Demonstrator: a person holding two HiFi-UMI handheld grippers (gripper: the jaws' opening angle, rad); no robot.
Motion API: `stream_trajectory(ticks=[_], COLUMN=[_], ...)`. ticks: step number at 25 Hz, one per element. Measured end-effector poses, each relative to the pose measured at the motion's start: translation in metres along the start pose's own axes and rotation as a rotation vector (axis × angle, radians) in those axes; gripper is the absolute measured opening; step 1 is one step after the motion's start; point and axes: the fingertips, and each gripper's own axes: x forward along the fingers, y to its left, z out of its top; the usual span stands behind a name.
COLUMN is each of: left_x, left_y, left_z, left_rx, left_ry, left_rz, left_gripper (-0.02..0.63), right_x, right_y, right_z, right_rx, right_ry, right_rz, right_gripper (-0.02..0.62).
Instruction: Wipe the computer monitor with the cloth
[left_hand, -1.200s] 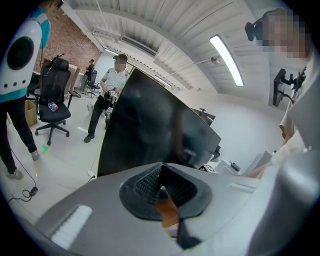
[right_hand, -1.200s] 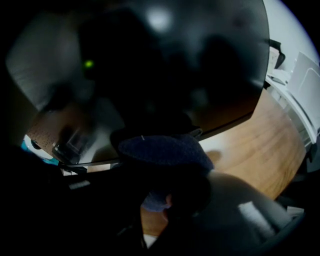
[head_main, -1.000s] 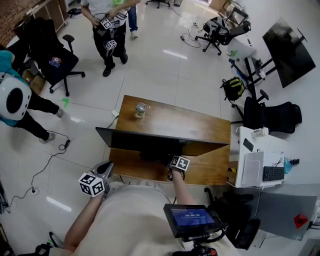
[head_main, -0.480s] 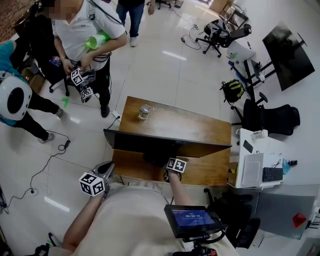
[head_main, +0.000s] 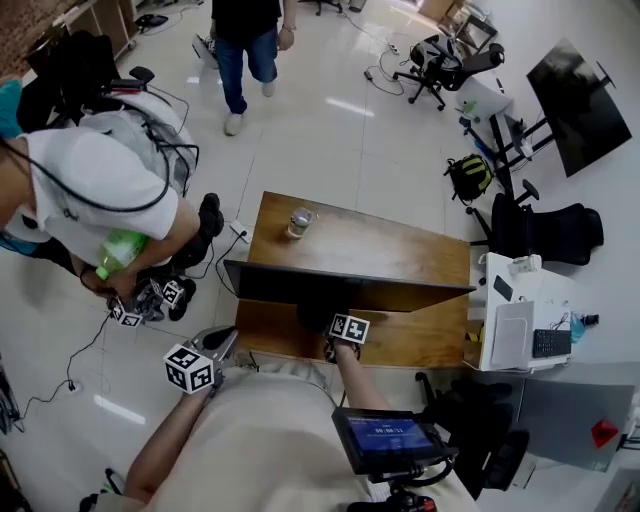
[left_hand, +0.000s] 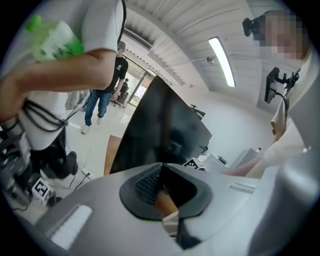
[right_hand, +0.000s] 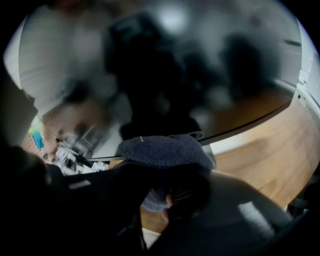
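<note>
Right gripper view: jaws clamp dark cloth (right_hand: 165, 150) against monitor (right_hand: 150, 80).

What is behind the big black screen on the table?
Behind the monitor, a small glass jar stands on the wooden desk, near its far left corner; otherwise bare wood shows. The strip of desk right beneath the monitor is covered from view.

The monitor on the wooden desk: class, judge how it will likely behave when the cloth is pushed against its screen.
The monitor looks like a wide, thin panel on one central stand, so a hard push high up would probably rock or tip it. Its glossy screen shows reflections, so the soft cloth should slide easily.
</note>
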Motion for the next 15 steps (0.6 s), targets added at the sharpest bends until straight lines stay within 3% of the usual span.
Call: stream_trajectory(ticks=[8,15], left_x=[-0.005,-0.017], left_y=[-0.003,0.007], left_z=[0.004,0.008], left_rx=[0.058,0.067], left_ry=[0.020,0.001], left_rz=[-0.053,-0.047], left_gripper=[0.000,0.000], right_x=[0.009,0.021], right_y=[0.036,0.066], right_z=[-0.006,-0.012], right_rx=[-0.050,-0.123], right_ry=[0.017,0.043], right_rz=[0.010,0.017], right_gripper=[0.081,0.081])
